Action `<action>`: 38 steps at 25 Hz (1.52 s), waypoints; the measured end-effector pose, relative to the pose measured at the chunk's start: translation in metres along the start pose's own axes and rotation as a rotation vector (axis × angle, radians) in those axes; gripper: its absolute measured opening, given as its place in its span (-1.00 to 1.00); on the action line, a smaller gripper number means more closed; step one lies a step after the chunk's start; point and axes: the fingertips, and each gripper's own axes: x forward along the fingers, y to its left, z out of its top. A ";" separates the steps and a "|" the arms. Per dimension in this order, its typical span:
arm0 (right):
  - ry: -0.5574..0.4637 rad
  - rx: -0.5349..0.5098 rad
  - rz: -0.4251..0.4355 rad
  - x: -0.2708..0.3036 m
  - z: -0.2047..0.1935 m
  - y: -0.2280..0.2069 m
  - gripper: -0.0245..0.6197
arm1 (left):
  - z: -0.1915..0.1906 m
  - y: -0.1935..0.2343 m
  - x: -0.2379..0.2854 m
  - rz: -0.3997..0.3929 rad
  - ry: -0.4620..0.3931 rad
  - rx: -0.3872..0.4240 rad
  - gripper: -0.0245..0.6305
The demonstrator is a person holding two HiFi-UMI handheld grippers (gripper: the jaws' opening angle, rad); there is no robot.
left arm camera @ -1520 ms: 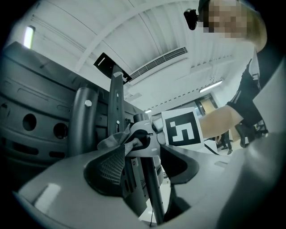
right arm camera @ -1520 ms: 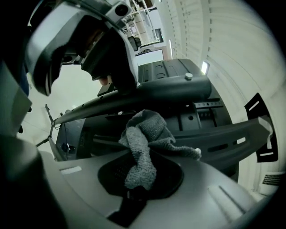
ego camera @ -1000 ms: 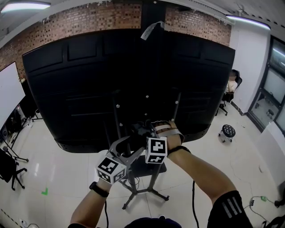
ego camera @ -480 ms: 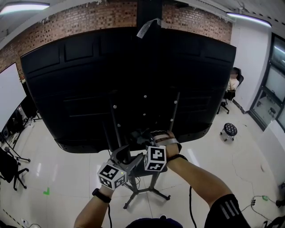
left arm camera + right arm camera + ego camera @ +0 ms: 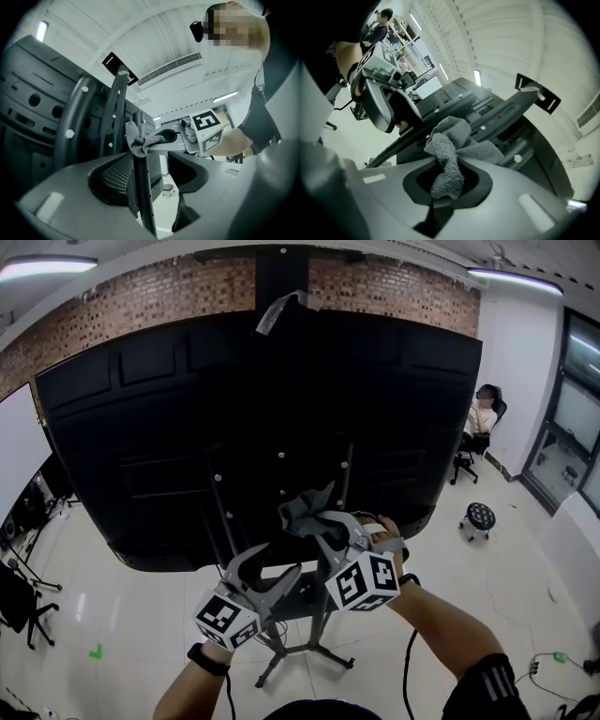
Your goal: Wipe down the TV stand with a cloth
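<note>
The cloth (image 5: 449,154) is showing a grey, nubby terry pile — rough and matt. The right gripper (image 5: 440,190) and left gripper (image 5: 154,173) are looking like smooth, matt grey plastic, the left one's pad (image 5: 116,177) showing fine mesh. The stand post (image 5: 140,197) is gleaming faintly — black perforated metal. The floor (image 5: 122,596) is shining glossy; the far brick wall (image 5: 141,296) is looking rough.

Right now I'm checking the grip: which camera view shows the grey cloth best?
The right gripper view: the grey cloth fills its centre, pinched in the right gripper. The head view shows only a small bunch against the dark TV; the left gripper view shows it small, at the stand's post.
</note>
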 end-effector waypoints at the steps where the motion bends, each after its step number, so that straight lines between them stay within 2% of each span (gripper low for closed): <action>1: -0.016 0.018 -0.027 -0.008 0.000 -0.014 -0.83 | 0.007 -0.006 0.005 -0.013 -0.013 0.015 -0.09; 5: -0.052 0.081 -0.095 -0.033 -0.005 -0.064 -0.83 | 0.039 -0.029 0.030 -0.061 -0.047 0.078 -0.09; 9: -0.059 0.148 -0.126 -0.042 -0.025 -0.103 -0.83 | 0.058 -0.041 0.057 -0.083 -0.067 0.096 -0.09; 14: -0.082 0.294 -0.045 -0.030 -0.046 -0.124 -0.83 | 0.065 -0.047 0.087 -0.081 -0.085 0.093 -0.09; 19: -0.086 0.415 0.023 -0.007 -0.066 -0.132 -0.83 | 0.056 -0.049 0.109 -0.064 -0.078 0.078 -0.09; 27: -0.091 0.434 0.027 0.002 -0.085 -0.138 -0.83 | 0.030 -0.043 0.126 -0.026 -0.042 0.065 -0.09; 38: -0.011 0.469 -0.070 -0.032 -0.168 -0.170 -0.83 | 0.015 -0.066 0.165 -0.063 -0.023 0.057 -0.09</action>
